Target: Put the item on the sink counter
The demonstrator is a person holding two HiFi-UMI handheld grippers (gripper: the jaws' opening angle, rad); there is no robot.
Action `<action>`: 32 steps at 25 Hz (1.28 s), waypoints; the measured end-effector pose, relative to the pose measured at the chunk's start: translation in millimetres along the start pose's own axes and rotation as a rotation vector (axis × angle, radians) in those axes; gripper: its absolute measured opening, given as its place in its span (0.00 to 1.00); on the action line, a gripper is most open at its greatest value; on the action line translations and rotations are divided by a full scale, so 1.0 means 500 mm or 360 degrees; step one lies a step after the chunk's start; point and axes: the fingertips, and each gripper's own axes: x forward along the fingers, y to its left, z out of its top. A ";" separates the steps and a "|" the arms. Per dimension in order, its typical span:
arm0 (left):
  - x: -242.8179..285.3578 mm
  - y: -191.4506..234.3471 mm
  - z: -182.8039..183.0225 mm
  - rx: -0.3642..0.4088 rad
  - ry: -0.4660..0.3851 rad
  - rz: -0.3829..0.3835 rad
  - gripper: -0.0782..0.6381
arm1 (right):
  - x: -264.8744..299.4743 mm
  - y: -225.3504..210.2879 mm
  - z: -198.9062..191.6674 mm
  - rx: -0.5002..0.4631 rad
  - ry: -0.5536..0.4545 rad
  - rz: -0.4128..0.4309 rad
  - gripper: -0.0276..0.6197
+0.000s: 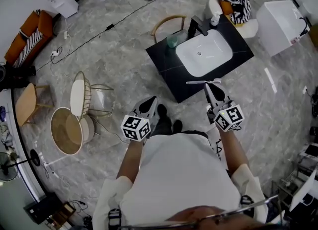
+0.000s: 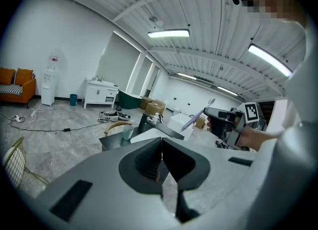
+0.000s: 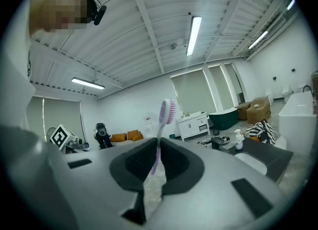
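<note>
Between right tongs (image 3: 158, 144): lilac toothbrush (image 3: 161, 130), pink bristles.

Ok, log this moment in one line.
right gripper: shut on toothbrush | left gripper: shut, empty | sink counter: ahead, toothbrush not placed

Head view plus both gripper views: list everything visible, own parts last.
counter: 1, black, centre, ahead of the person
basin: 1, white, set in the counter
faucet: 1, black, counter's far edge
cup: 1, greenish, on the counter beside the faucet
bottle: 1, white, counter's far corner
chair: 1, wooden, behind the counter
sofa: 1, orange, far left
toothbrush: 1, lilac, in right jaws
left hand-held gripper: grey, shut, empty
right hand-held gripper: grey, shut on toothbrush
</note>
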 end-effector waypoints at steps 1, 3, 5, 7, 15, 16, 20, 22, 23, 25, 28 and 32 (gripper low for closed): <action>0.009 0.009 0.009 0.0007 0.0003 -0.0013 0.12 | 0.010 -0.005 0.001 0.0002 0.0002 -0.0014 0.09; 0.031 0.029 0.027 0.0021 0.0007 -0.0036 0.12 | 0.034 -0.018 0.001 -0.0001 0.0014 -0.0041 0.09; 0.055 0.052 0.042 0.0023 0.0012 -0.0058 0.12 | 0.060 -0.030 0.000 -0.0007 0.0031 -0.0066 0.09; 0.078 0.074 0.053 0.0016 0.0023 -0.0080 0.12 | 0.084 -0.042 -0.003 -0.0009 0.0044 -0.0088 0.09; 0.161 0.151 0.090 0.0000 0.0074 -0.0170 0.12 | 0.189 -0.085 -0.003 -0.0030 0.0109 -0.0150 0.09; 0.170 0.159 0.091 -0.0003 0.0084 -0.0179 0.12 | 0.201 -0.090 -0.004 -0.0031 0.0117 -0.0156 0.09; 0.199 0.186 0.095 -0.0013 0.0120 -0.0222 0.12 | 0.247 -0.107 -0.010 -0.0033 0.0140 -0.0185 0.09; 0.210 0.199 0.096 -0.0015 0.0138 -0.0244 0.12 | 0.269 -0.116 -0.015 -0.0031 0.0153 -0.0206 0.09; 0.216 0.206 0.095 -0.0016 0.0148 -0.0253 0.12 | 0.280 -0.121 -0.017 -0.0029 0.0159 -0.0218 0.09; 0.230 0.222 0.090 -0.0019 0.0168 -0.0267 0.12 | 0.302 -0.131 -0.021 -0.0023 0.0166 -0.0240 0.09; 0.253 0.242 0.079 -0.0019 0.0204 -0.0283 0.12 | 0.333 -0.148 -0.030 -0.0015 0.0175 -0.0265 0.09; 0.277 0.252 0.068 -0.0026 0.0242 -0.0299 0.12 | 0.366 -0.170 -0.046 -0.0023 0.0224 -0.0277 0.09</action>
